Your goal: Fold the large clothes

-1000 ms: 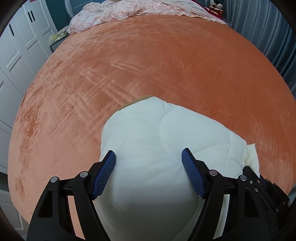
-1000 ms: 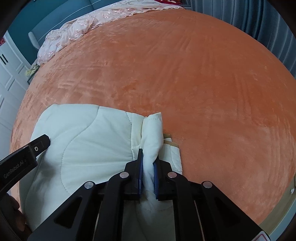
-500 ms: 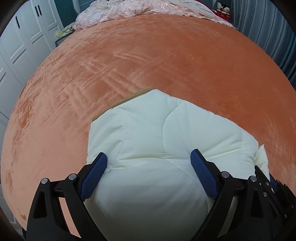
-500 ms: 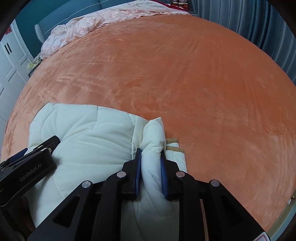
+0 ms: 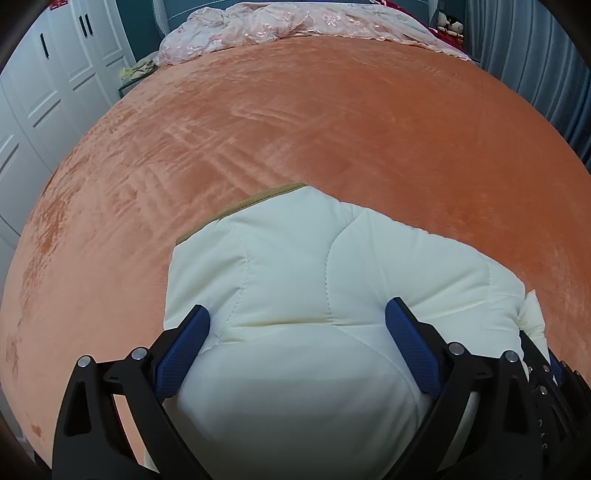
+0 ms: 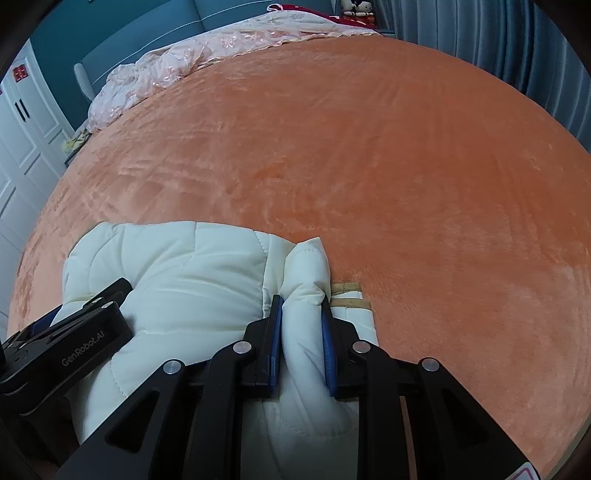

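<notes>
A cream quilted jacket (image 5: 314, 277), folded into a thick bundle with a tan hem edge, lies on the orange bedspread (image 5: 295, 129). My left gripper (image 5: 295, 314) hovers over its near part. Its jaws are wide and still opening, the padding bulges up between them and the pads do not squeeze it. In the right wrist view the jacket (image 6: 177, 280) fills the lower left. My right gripper (image 6: 301, 302) is closed loosely on a puffy upright fold at the jacket's right edge. The left gripper's body (image 6: 74, 332) rests on the jacket's left side.
A pink lace quilt (image 5: 295, 22) is bunched at the head of the bed. White wardrobe doors (image 5: 37, 92) stand to the left and blue curtains (image 5: 535, 55) to the right. Orange bedspread stretches beyond the jacket.
The left jaws spread wider and sank toward the jacket, which now lies flatter. The right jaws eased apart and the pinched fold puffed out between them.
</notes>
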{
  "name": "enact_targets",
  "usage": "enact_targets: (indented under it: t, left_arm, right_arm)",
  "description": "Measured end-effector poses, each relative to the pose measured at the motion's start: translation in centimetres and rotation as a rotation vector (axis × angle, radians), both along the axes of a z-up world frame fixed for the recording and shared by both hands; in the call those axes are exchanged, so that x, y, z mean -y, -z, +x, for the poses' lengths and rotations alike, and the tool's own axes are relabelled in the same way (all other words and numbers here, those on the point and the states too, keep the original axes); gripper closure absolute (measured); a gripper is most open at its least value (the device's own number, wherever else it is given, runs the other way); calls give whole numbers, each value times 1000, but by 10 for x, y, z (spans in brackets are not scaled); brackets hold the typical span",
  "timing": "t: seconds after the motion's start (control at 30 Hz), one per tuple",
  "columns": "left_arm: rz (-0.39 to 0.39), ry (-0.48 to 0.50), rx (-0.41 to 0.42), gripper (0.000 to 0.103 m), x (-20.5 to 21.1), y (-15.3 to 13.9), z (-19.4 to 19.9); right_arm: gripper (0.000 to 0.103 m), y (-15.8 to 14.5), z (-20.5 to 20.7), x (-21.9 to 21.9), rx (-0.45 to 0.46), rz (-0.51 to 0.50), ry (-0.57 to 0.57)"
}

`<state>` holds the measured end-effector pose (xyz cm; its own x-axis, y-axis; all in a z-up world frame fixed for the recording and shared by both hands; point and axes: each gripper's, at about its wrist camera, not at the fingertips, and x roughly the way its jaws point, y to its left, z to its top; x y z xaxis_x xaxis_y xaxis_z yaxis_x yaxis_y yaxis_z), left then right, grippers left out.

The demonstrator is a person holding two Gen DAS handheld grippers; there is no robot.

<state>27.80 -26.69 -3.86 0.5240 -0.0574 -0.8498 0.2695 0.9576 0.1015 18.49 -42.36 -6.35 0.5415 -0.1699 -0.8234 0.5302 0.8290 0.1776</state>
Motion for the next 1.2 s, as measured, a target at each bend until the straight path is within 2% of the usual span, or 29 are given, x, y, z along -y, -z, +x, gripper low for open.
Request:
enact_targets:
  t: [0.27,0.7,0.83,0.9,1.0,1.07,1.2]
  left_arm:
    - [9,-13,32,8,3,5,1]
    - [12,-20,51,7,3,3,-1]
    - [-55,-18,4,7,-12,-11,-5]
    - [-88,-16,-42,7,-28,-25,-11]
    - [-183,-35,-111,7,-60,-41,-28]
    - [-258,-33,-168,7,-82,-45,-41]
    - [-307,-57,-249,7,-121,-35,-65]
  right_arm:
    - [82,5,-3,6,52,35,5]
    - [81,3,-7,0,88,0,26]
    - [78,-5,-22,9,138,66,45]
    - [69,-19,-38,14,151,124,77]
    - [56,-44,-72,9,201,117,66]
    - [51,-52,-91,5,186,129,32]
    - [43,-46,-116,0,118,206,-19]
